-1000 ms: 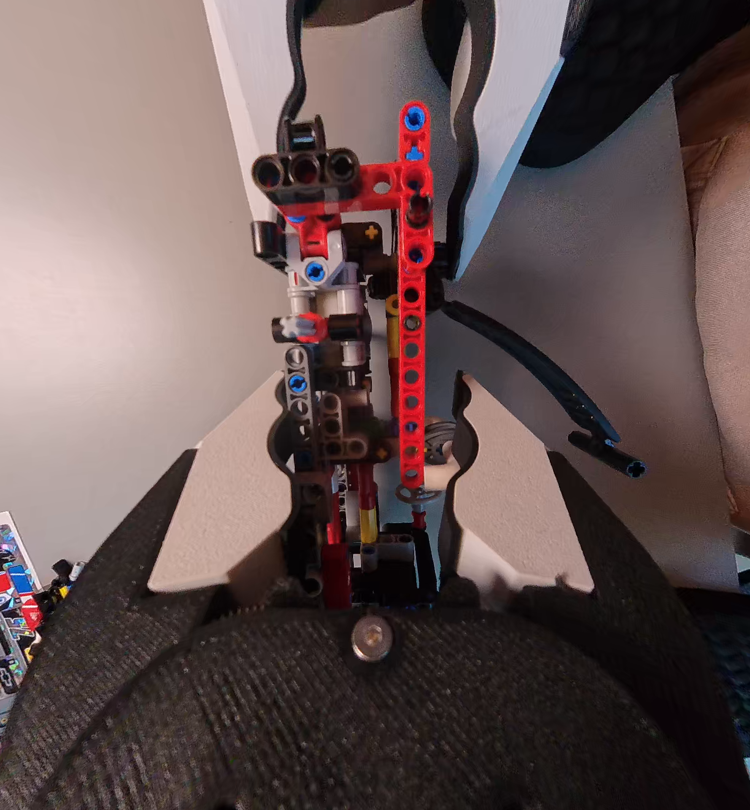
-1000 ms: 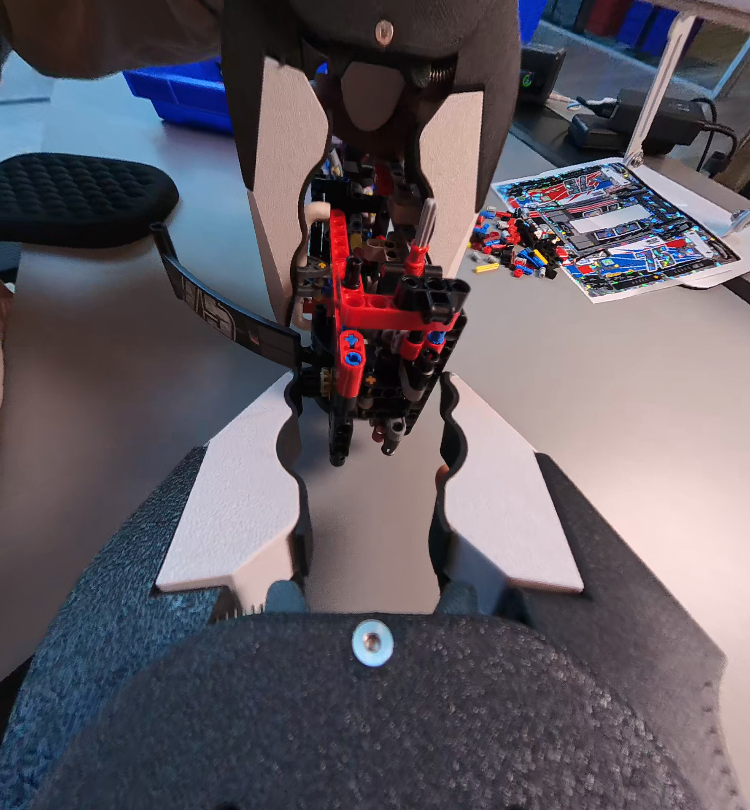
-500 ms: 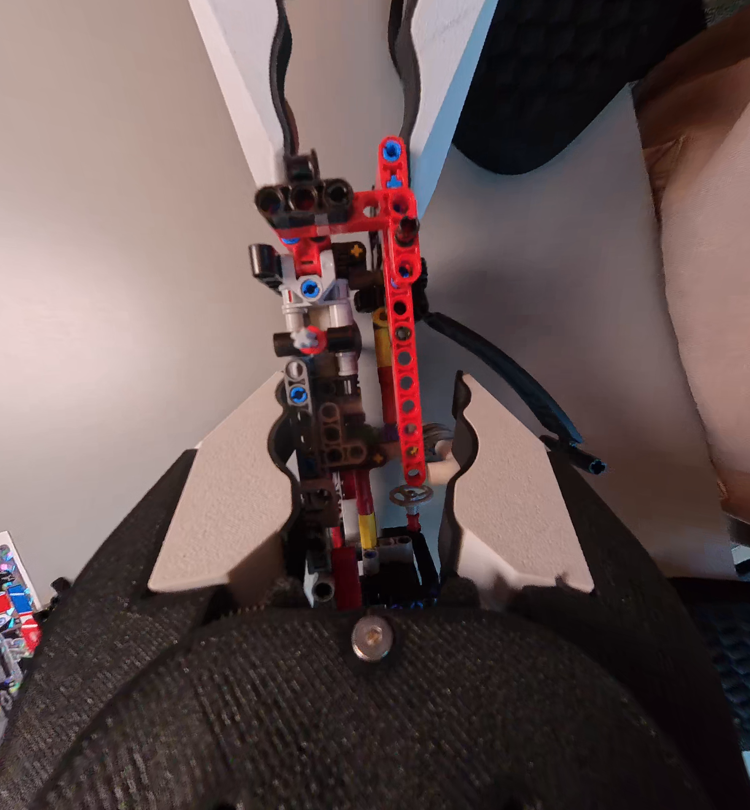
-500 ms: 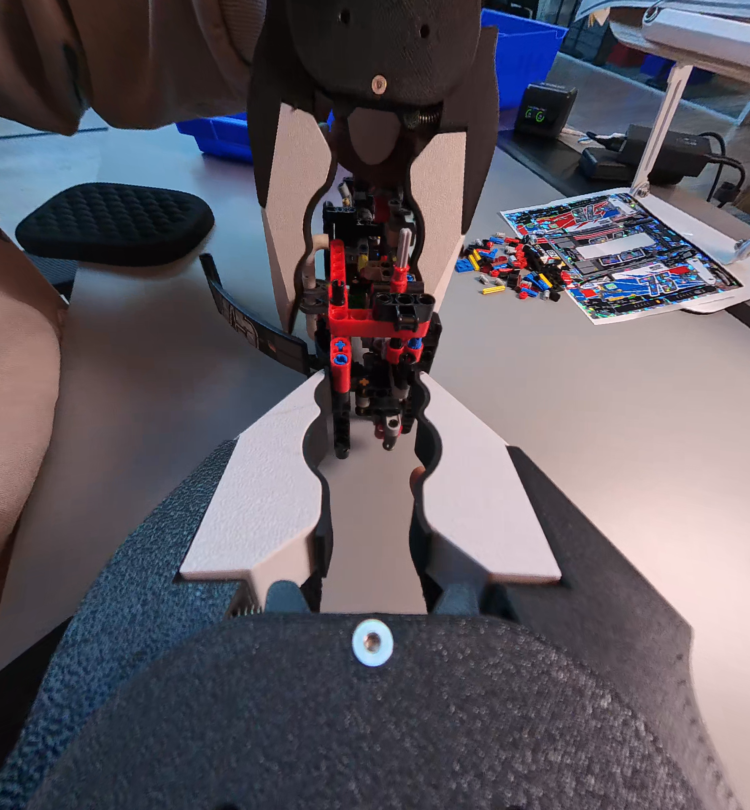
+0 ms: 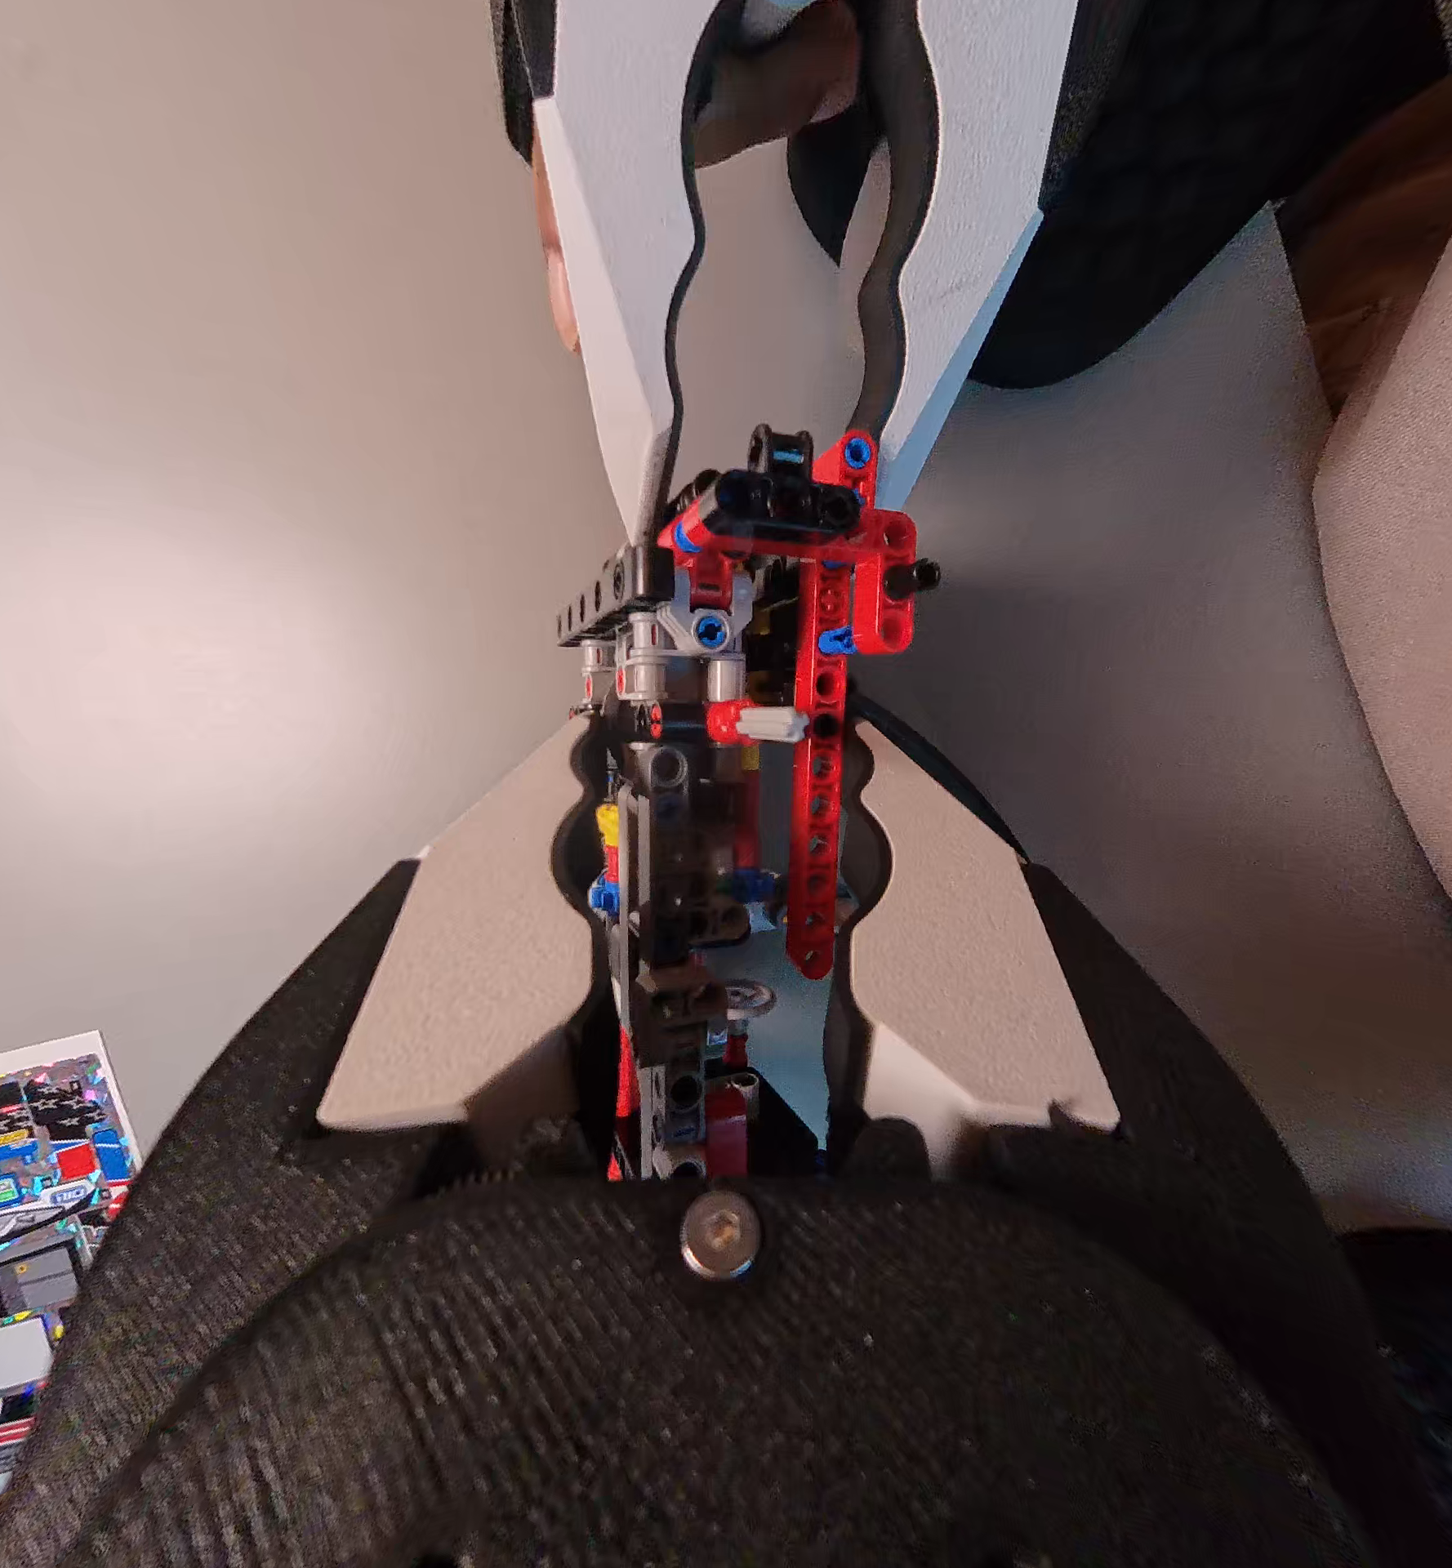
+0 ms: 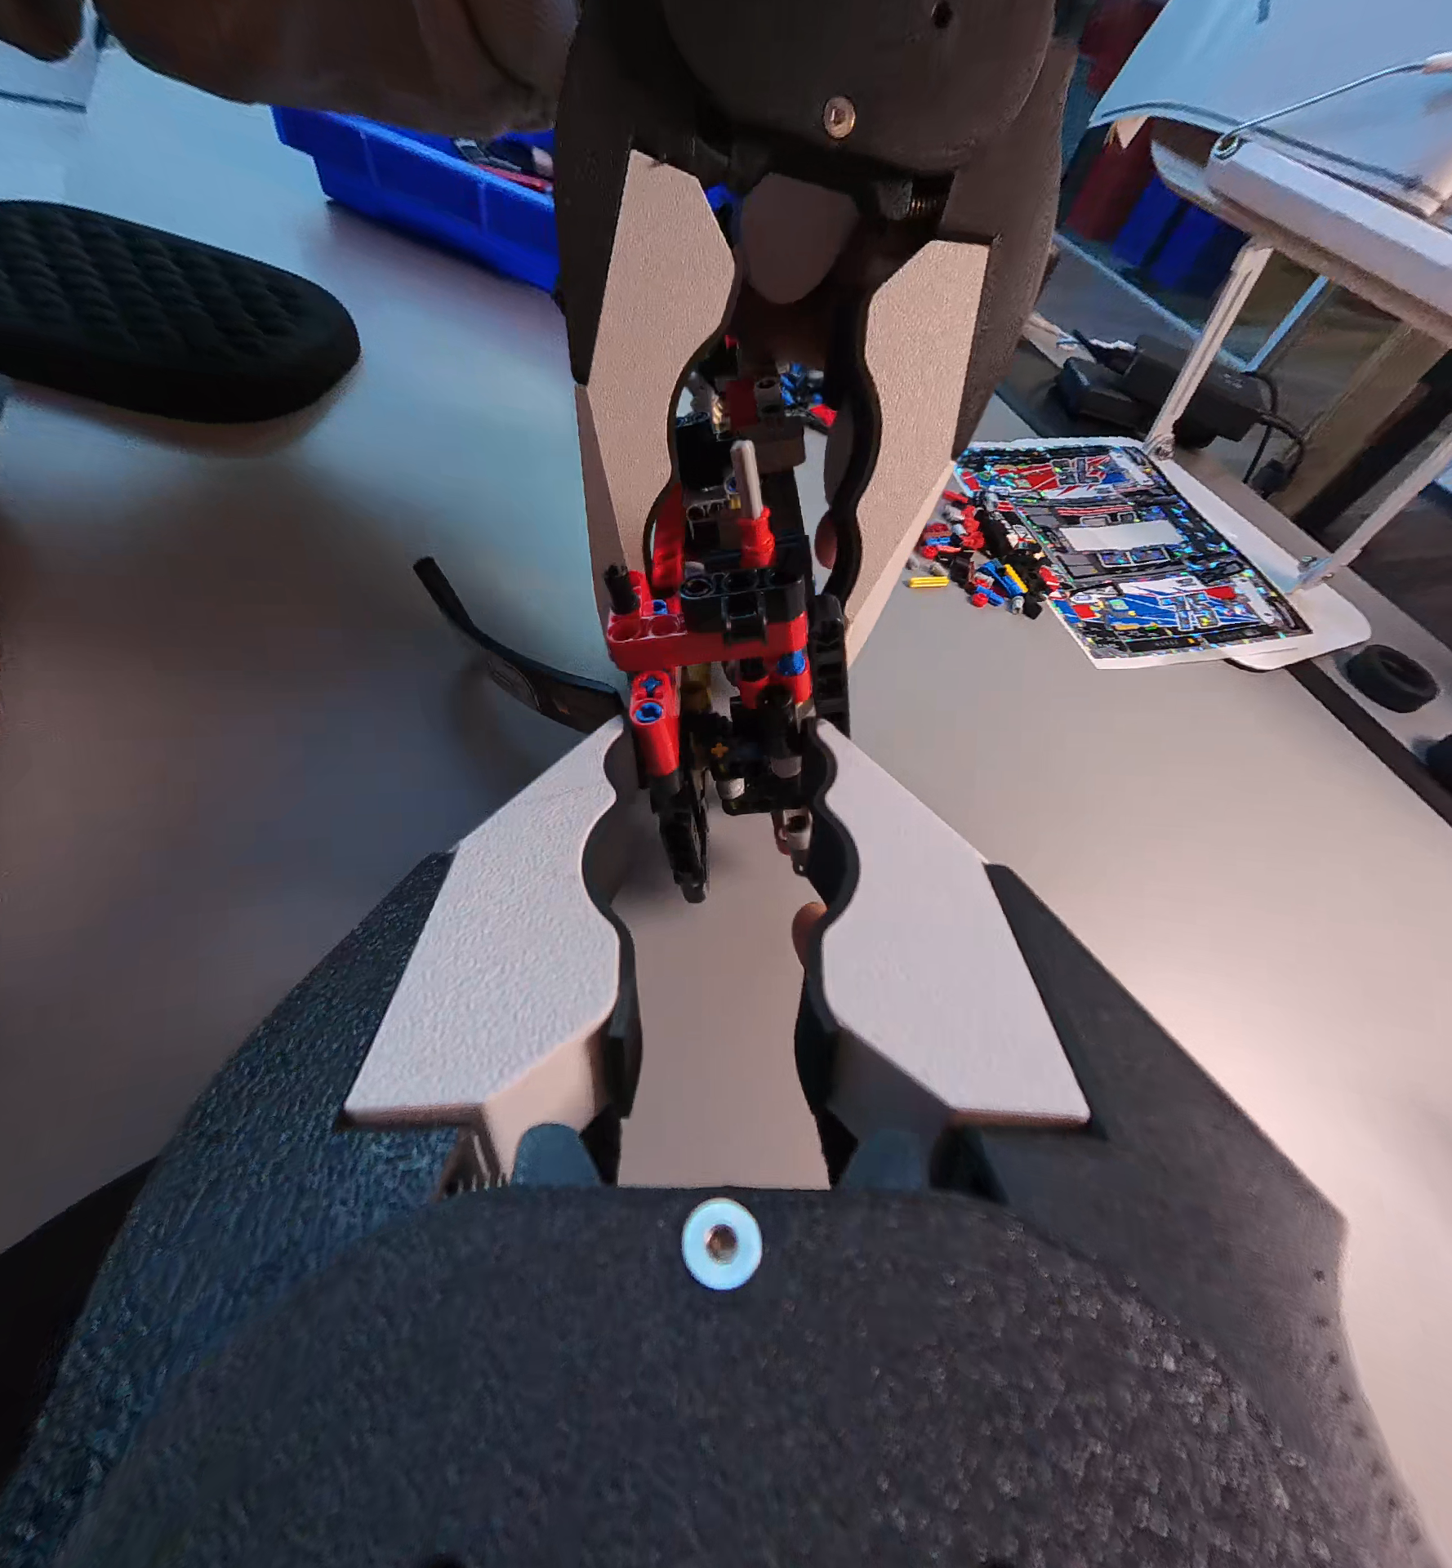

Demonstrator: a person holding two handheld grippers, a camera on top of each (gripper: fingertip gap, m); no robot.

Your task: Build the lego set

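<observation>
Above table (image 6: 1130, 891): both claws (image 5: 718, 738) (image 6: 718, 730) pinch model (image 5: 748, 679).

My view: a grey table (image 6: 1130, 891) spreads under warm light, glare pooling at its right side. A black padded armrest (image 6: 129, 314) sits at far left, a blue bin (image 6: 417, 187) behind it. A white lamp stand (image 6: 1215, 339) rises at right; beyond it, possibly dark shelving, too blurred to tell.
</observation>
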